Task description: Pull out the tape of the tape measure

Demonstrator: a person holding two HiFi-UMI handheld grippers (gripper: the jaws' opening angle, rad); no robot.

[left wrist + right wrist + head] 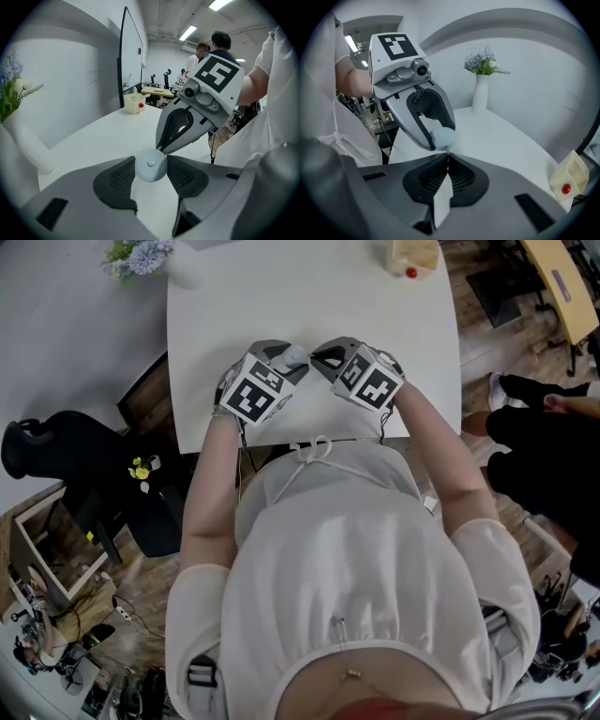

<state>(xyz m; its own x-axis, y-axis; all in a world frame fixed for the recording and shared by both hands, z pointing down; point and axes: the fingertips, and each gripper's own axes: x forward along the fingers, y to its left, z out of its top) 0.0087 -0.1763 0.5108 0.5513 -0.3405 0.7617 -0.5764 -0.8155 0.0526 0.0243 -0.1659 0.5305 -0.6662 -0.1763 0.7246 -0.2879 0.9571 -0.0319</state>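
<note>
The tape measure (150, 165) is a small round pale grey-blue case with a button in its middle. My left gripper (150, 171) is shut on it, one pad on each side, just above the white table (225, 324). In the head view the case (295, 356) sits between the two grippers near the table's front edge. My right gripper (447, 161) is shut right below the case (443, 136), and a white strip of tape (442, 201) runs back between its closed jaws. From the left gripper view, the right gripper (161, 149) touches the case's upper right edge.
A white vase of flowers (480, 93) stands at the table's far left corner (183, 263). A cream box with a red dot (411, 257) sits at the far right. A black chair (56, 442) stands left of the table. People stand beyond the table (220, 44).
</note>
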